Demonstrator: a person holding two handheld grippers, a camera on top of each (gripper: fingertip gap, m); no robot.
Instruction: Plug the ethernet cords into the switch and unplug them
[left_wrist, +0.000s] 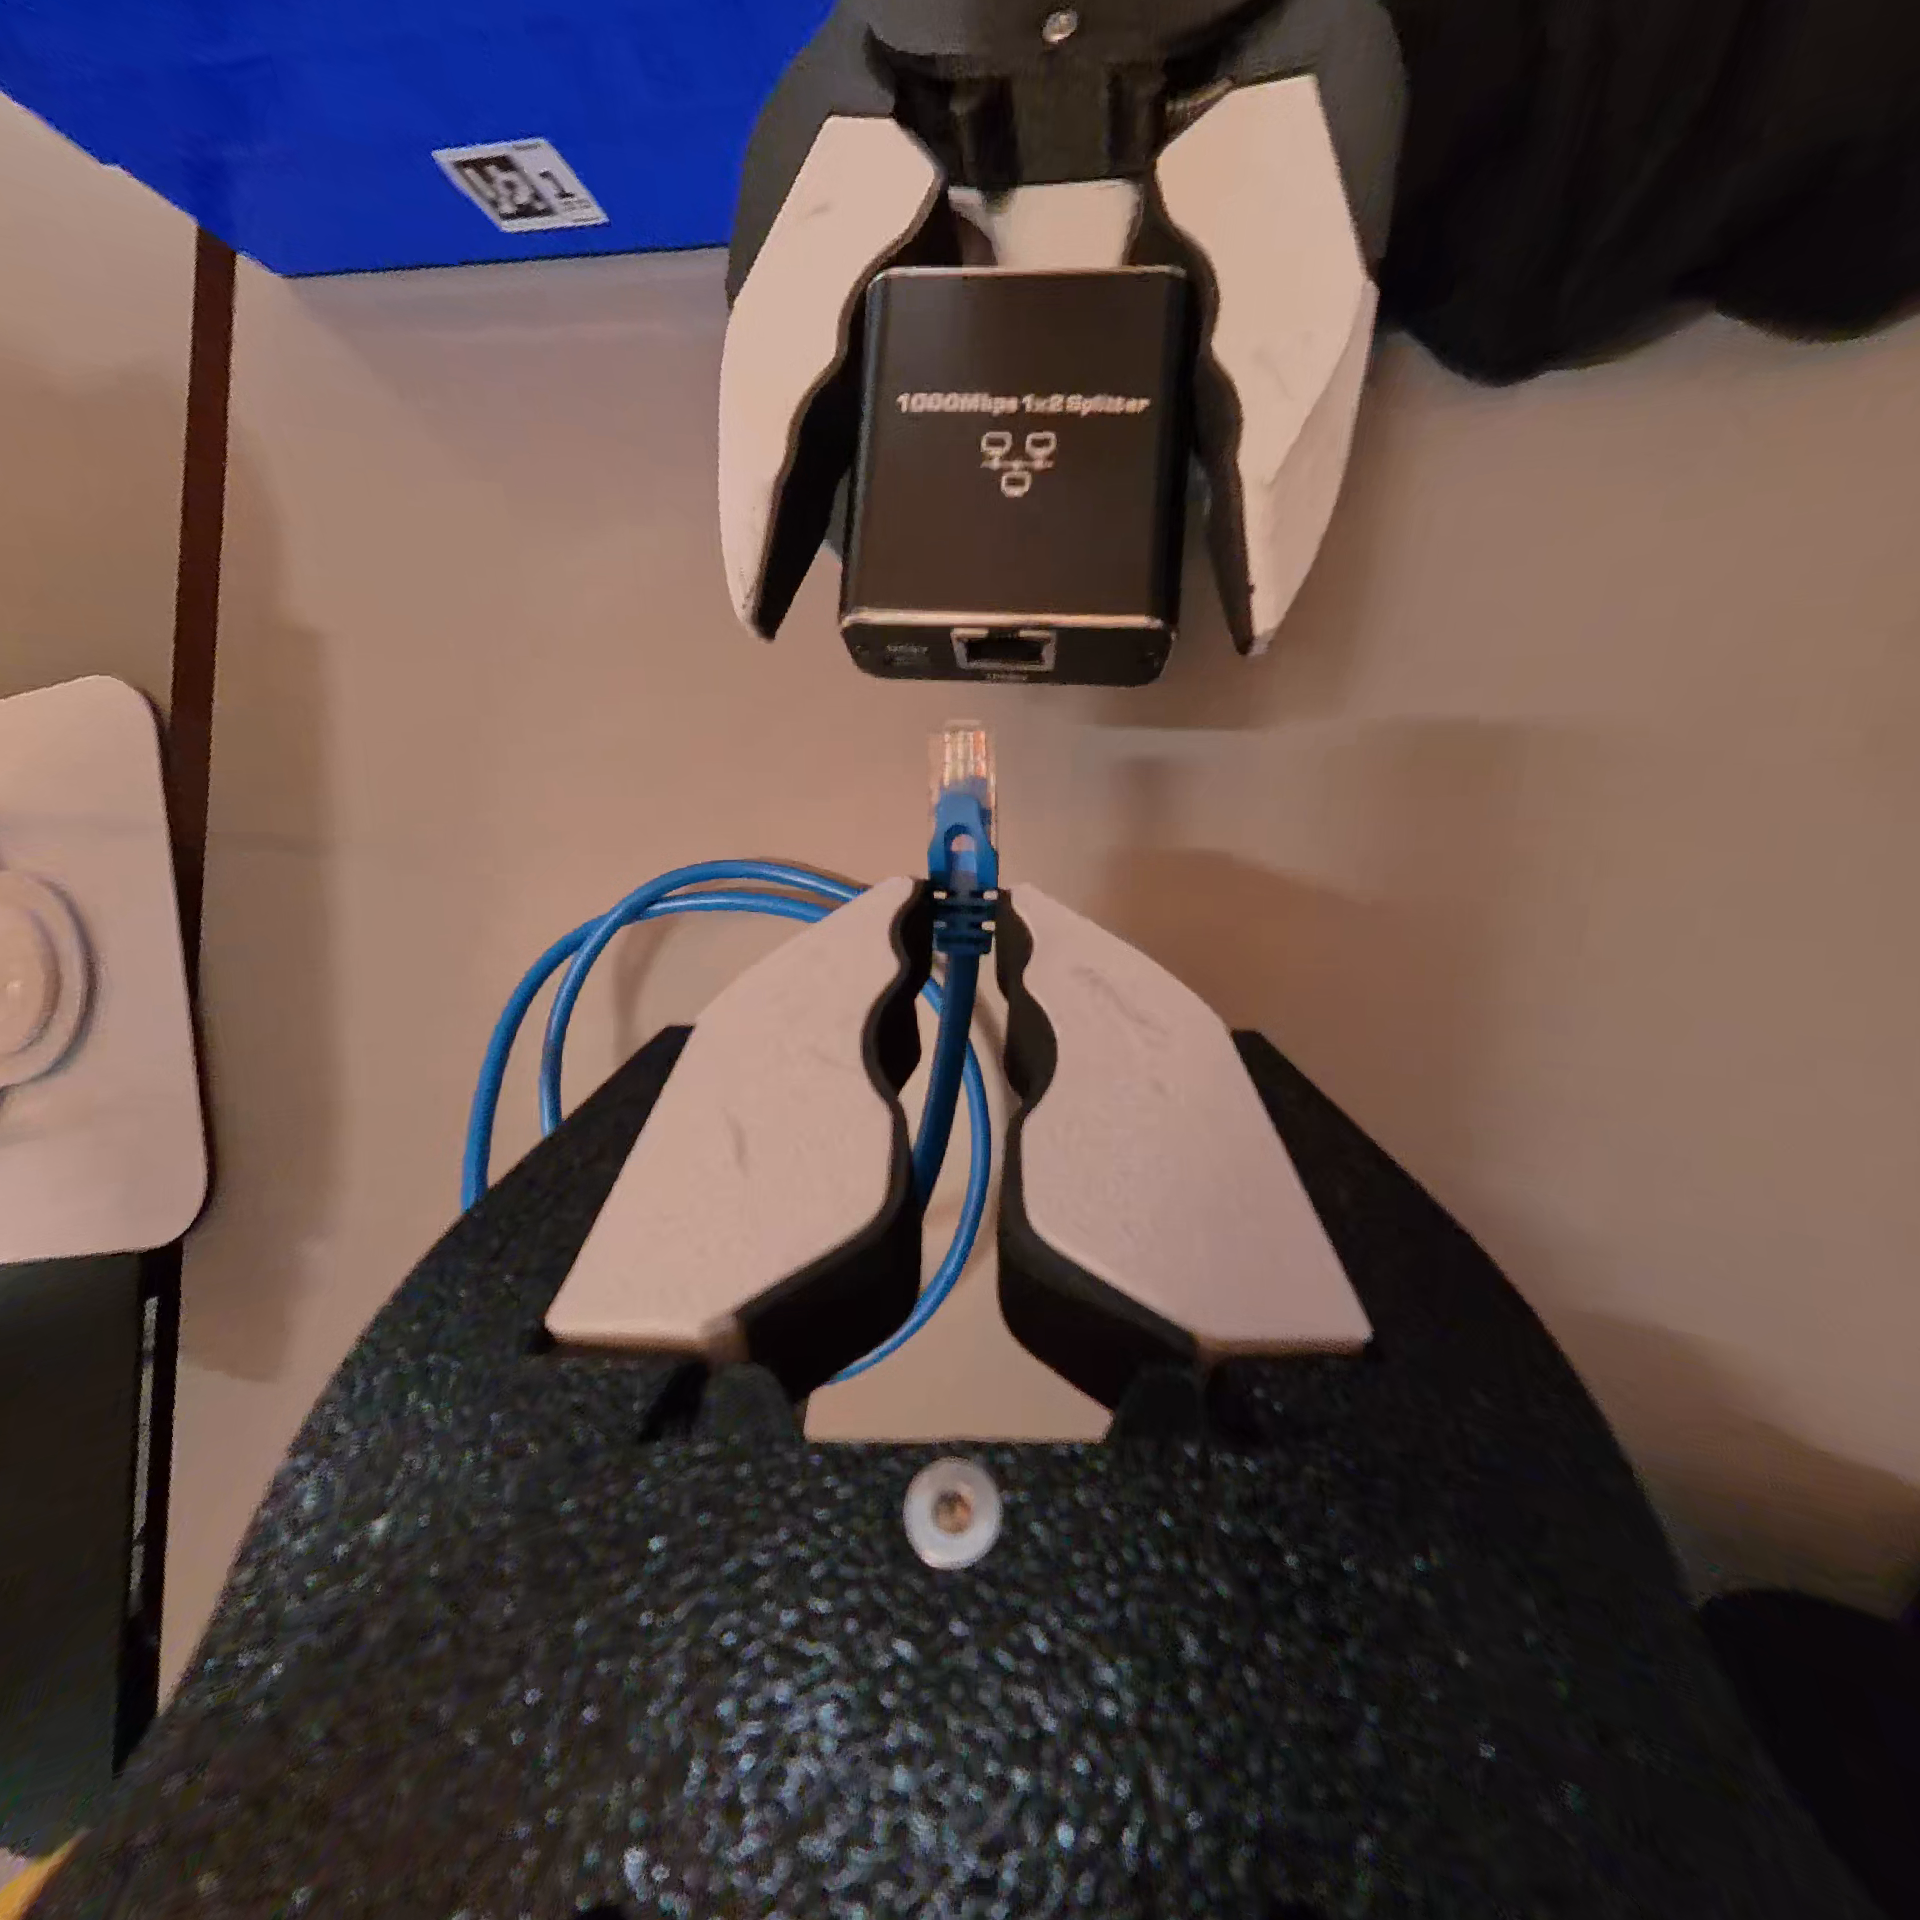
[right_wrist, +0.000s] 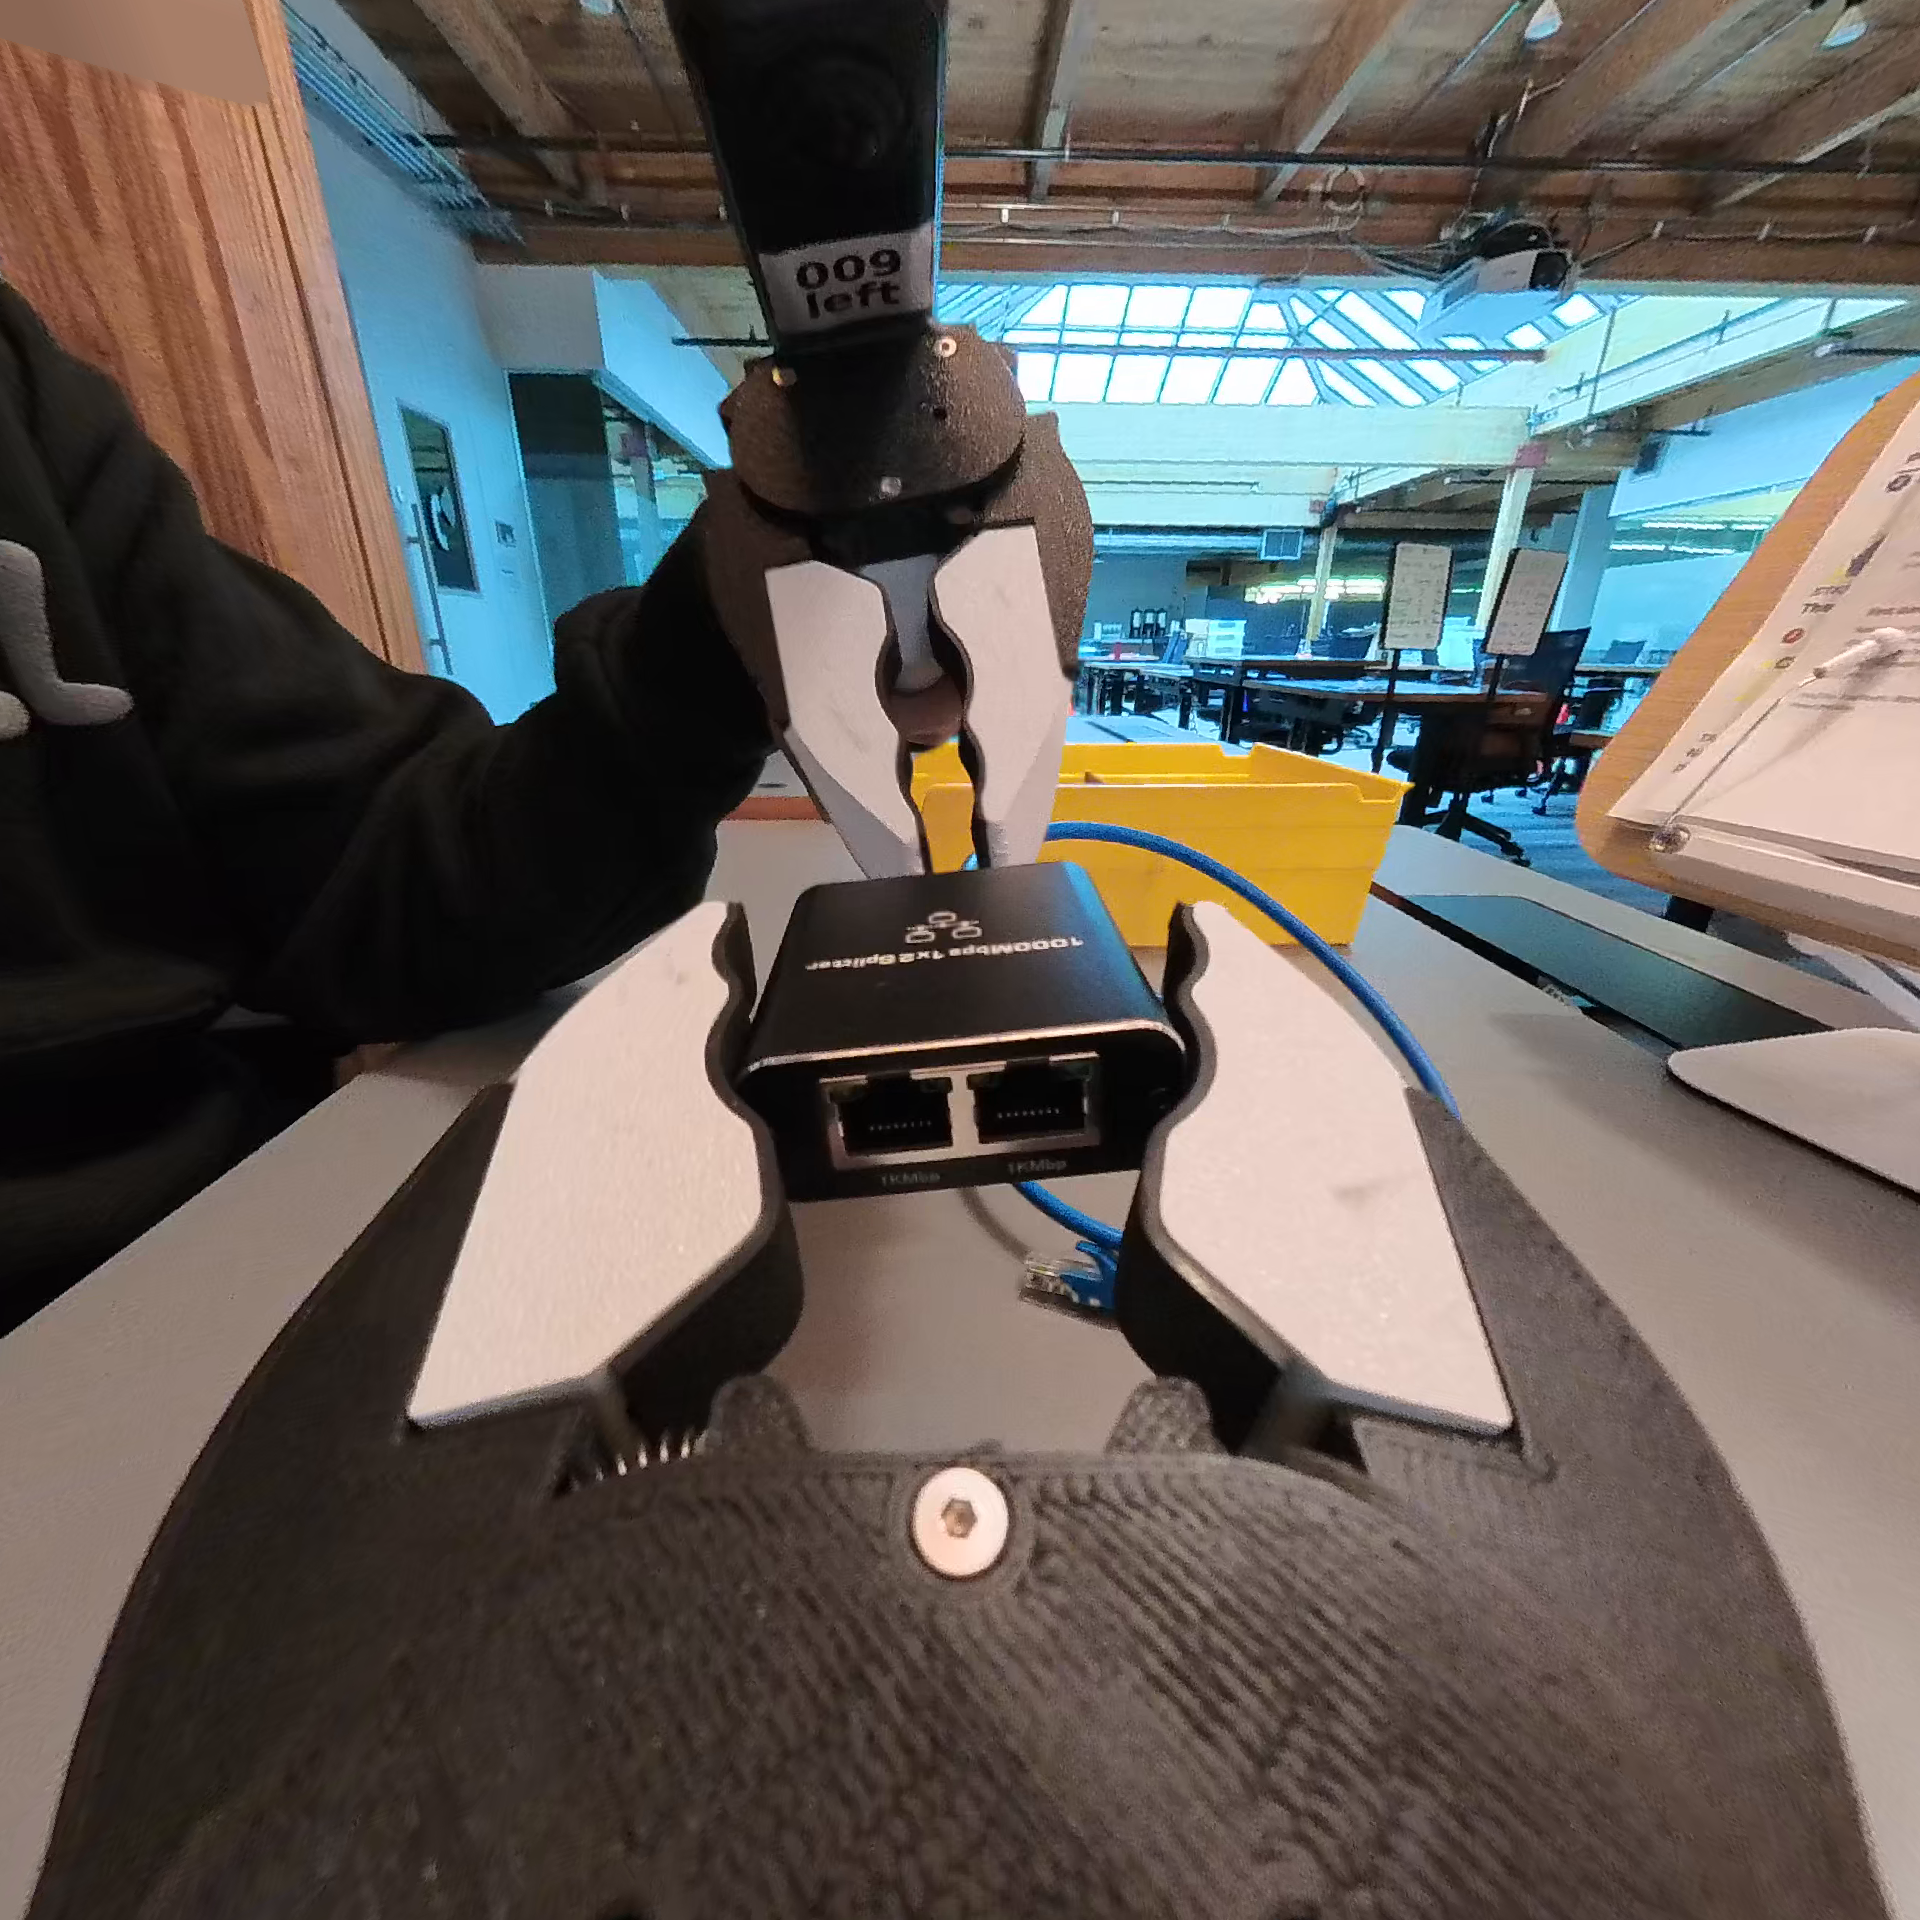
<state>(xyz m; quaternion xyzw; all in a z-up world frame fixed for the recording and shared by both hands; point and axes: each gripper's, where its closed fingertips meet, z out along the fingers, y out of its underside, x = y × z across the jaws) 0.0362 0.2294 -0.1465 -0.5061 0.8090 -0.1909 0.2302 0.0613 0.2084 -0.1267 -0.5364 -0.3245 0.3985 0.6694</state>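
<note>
One grey counter (right_wrist: 1558, 1195) carries everything, with bare surface around both tools. At its far edge sits a yellow bin (right_wrist: 1195, 831); its contents cannot be seen. Right gripper (right_wrist: 961, 1039) is clamped on the black switch (right_wrist: 966, 997), both twin ports empty. Left gripper (left_wrist: 958, 904) pinches the blue ethernet cord (left_wrist: 520, 1029) behind its plug (left_wrist: 961, 769), just short of the single port (left_wrist: 1006, 650).

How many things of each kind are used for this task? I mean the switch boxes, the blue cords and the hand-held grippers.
Switch: 1
Blue cord: 1
Hand-held grippers: 2, the left hand-held gripper and the right hand-held gripper
Total: 4
</note>
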